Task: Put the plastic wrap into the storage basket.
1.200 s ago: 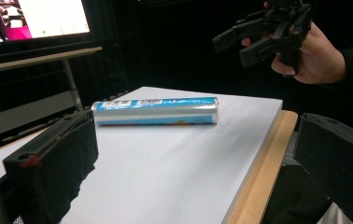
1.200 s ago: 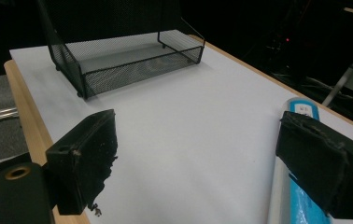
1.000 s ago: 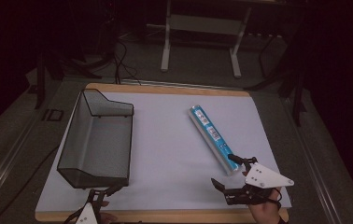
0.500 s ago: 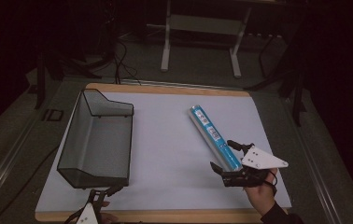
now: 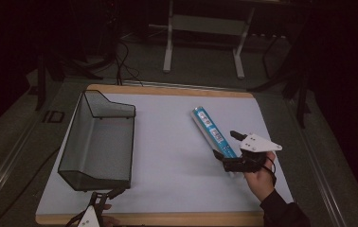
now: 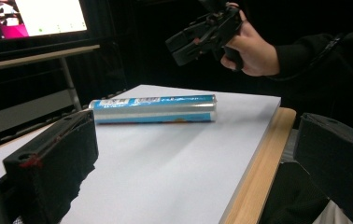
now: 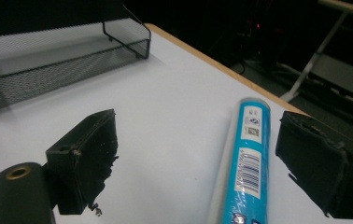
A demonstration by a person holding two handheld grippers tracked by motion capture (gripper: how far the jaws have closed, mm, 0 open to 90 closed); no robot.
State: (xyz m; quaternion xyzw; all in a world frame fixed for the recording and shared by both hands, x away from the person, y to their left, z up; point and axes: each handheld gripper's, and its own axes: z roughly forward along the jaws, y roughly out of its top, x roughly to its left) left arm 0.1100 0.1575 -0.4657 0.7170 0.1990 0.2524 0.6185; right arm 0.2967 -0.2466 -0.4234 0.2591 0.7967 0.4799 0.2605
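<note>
- Table: white sheet on top, wooden edge showing at the near and far sides.
- Black mesh tray: left side of the table, tall wall at the far end, well apart from the tube.
- Blue tube: lies flat on the right half, slanted, one end far-left, the other near-right; barcode label faces up in the right gripper view.
- Right gripper: held in a hand over the near end of the tube, jaws apart, tube between them, pads not pressing on it.
- Left gripper: at the near edge just in front of the tray, jaws apart, nothing between them.
</note>
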